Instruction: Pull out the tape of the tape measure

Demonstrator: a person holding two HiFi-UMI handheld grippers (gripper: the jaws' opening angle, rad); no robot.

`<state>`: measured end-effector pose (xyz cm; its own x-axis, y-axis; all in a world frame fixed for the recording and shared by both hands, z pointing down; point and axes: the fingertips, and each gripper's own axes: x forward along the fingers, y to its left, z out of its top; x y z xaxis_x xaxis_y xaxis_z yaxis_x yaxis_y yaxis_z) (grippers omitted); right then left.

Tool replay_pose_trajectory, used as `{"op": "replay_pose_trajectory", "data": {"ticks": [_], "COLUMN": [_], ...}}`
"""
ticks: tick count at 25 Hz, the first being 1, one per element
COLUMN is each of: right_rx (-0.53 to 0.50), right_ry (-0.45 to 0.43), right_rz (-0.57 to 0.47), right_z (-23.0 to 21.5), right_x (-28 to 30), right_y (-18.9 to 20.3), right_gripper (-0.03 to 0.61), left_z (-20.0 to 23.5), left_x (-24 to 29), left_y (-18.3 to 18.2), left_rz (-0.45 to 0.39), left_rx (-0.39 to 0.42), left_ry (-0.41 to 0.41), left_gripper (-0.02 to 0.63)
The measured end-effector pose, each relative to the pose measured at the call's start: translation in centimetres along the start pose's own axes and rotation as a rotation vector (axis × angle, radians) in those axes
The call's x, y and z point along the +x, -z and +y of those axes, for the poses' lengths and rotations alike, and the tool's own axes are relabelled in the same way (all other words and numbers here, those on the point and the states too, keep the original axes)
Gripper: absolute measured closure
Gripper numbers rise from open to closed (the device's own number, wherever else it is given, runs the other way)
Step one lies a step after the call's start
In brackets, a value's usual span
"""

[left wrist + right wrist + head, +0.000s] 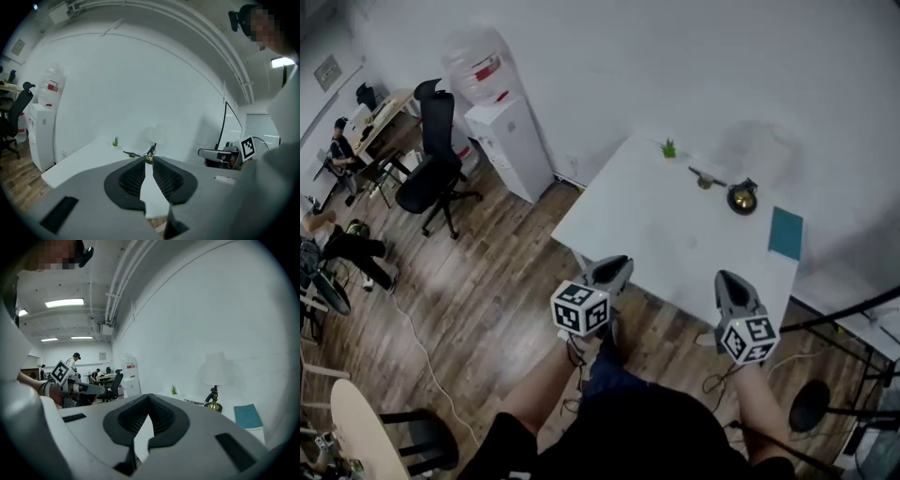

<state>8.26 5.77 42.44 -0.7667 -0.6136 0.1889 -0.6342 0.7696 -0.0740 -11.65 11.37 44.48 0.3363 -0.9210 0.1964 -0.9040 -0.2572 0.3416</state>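
Both claws hang in the air over the near edge of the white bench (675, 246), well apart from everything on it. The left claw (619, 265) is open by a slit, with nothing in it. The right claw (728, 279) is closed and empty.

The likeliest tape measure (705, 178) is a small dark-and-brass thing near the far edge, between the plant (668, 148) and the lamp (742, 197). It is too small to be sure. A thin strip runs from it, which could be tape barely out or tape already drawn.

Any pull should go best with one claw steadying the case and the other pinching the tab, drawing level and straight.
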Motion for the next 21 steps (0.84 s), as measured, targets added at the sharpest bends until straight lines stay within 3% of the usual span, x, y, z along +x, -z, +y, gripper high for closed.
{"op": "replay_pose_trajectory", "data": {"ticks": [5,9,17,21], "right_rx": [-0.051,-0.053,-0.031,-0.025], "right_ry": [0.045,0.058,0.109,0.131], "right_rz": [-0.113,-0.165,-0.204,-0.205], "right_z": [-0.9,-0.3,-0.3,0.4], "right_x": [-7.3,-10.6,-10.1,-9.3], "right_y": [-3.7,-6.0,-7.4,-7.0], "right_gripper": [0.576,0.577,0.577,0.577], "left_z": [-8.4,-12.1,-12.5,-11.2], "left_x": [-1.1,-2.6,-3.2,-3.6], "left_y": [-1.1,-3.0,-6.3,-6.1], "left_rz": [-0.078,-0.114,-0.137,-0.125], "left_rx": [0.037,0.083,0.165,0.169], "left_ry": [-0.034,-0.040,-0.014,0.003], "left_gripper": [0.568,0.569,0.571,0.571]}}
